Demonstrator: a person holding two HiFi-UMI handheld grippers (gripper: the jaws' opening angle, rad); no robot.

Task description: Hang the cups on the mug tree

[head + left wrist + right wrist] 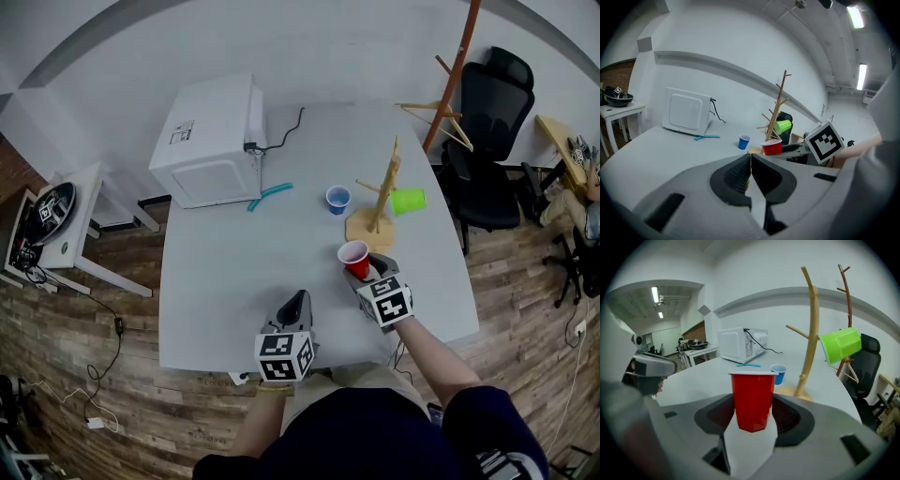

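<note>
Right gripper is clamped on the upright red cup, mid-frame just below the mug tree, and the left gripper is pinched together with nothing in it, so I'd tip the cup and ease it onto the bare left peg, clear of the green cup.

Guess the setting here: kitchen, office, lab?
Most likely an office or lab workspace, not a kitchen. A black office chair and a coat stand sit by the grey table, the microwave stands on that table, and cables trail across the wood floor.
</note>
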